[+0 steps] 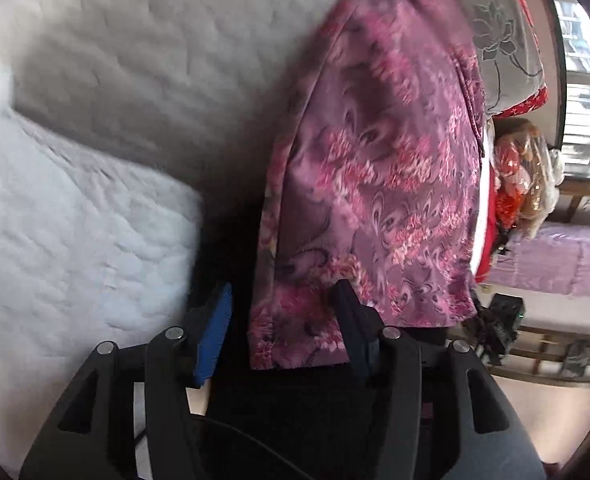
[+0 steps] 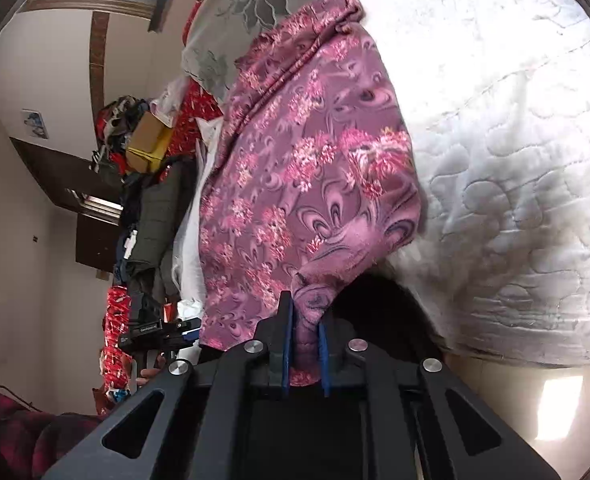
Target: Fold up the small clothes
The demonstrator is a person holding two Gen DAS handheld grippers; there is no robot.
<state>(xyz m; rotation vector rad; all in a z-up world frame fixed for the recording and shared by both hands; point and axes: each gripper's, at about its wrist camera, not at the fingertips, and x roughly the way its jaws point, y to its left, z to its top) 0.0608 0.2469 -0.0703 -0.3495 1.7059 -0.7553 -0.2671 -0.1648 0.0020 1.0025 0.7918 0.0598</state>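
Note:
A purple garment with a pink floral print (image 1: 375, 184) hangs and drapes over the white quilted mattress (image 1: 95, 220). My left gripper (image 1: 285, 300) is open, its jaws wide apart around the garment's lower hem, with the right finger (image 1: 351, 312) in front of the cloth. In the right wrist view the same garment (image 2: 307, 184) is bunched at its lower corner. My right gripper (image 2: 306, 320) is shut on that bunched corner, the cloth squeezed between the blue pads (image 2: 322, 344). The left gripper (image 2: 163, 330) shows at the left of the right wrist view, beside the garment's edge.
A grey floral quilt with red lining (image 1: 507, 40) lies beyond the garment. Cluttered bags and clothes (image 2: 143, 152) are piled on furniture beside the bed. A purple-covered bench (image 1: 555, 260) and a window (image 1: 587, 80) lie to the right. The mattress (image 2: 515, 160) fills the right wrist view's right.

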